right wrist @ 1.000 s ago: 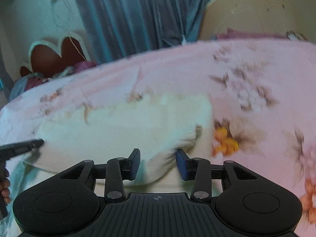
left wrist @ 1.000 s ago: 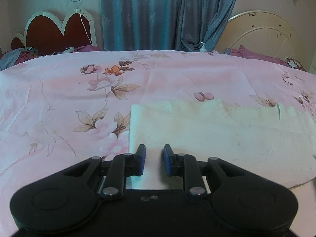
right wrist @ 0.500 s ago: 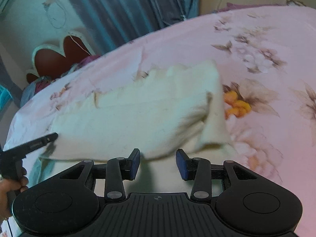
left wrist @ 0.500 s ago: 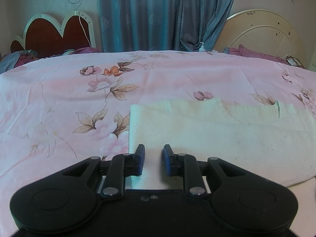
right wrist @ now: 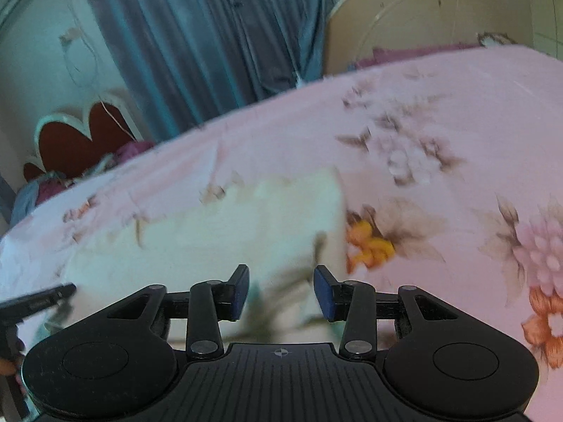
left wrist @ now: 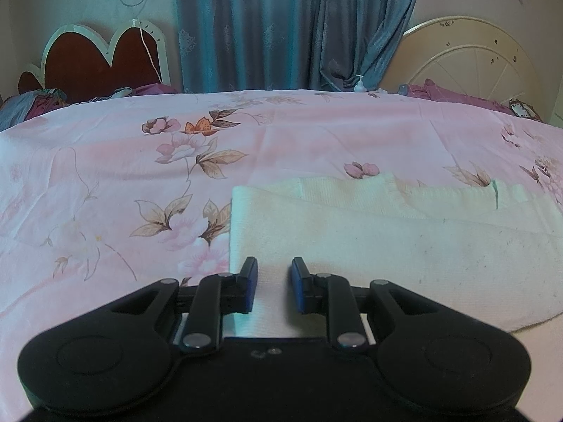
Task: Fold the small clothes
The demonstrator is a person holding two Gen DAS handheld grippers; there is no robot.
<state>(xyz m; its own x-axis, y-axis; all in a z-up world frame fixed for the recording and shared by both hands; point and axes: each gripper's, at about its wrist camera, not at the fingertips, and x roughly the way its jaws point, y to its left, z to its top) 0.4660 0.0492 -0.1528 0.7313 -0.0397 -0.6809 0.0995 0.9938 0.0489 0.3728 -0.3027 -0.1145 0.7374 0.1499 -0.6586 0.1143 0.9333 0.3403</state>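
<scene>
Where the left wrist view is sharp, we record the cream garment [left wrist: 404, 242] lying folded on the pink floral bedsheet [left wrist: 140, 161], its left end between the parted fingers of the left gripper [left wrist: 274, 283], which grip nothing. The right wrist view is blurred; there we note the right gripper [right wrist: 281, 290] with its fingers wide apart over the garment's right end, empty. Only this view shows the left gripper's tip at the far left.
</scene>
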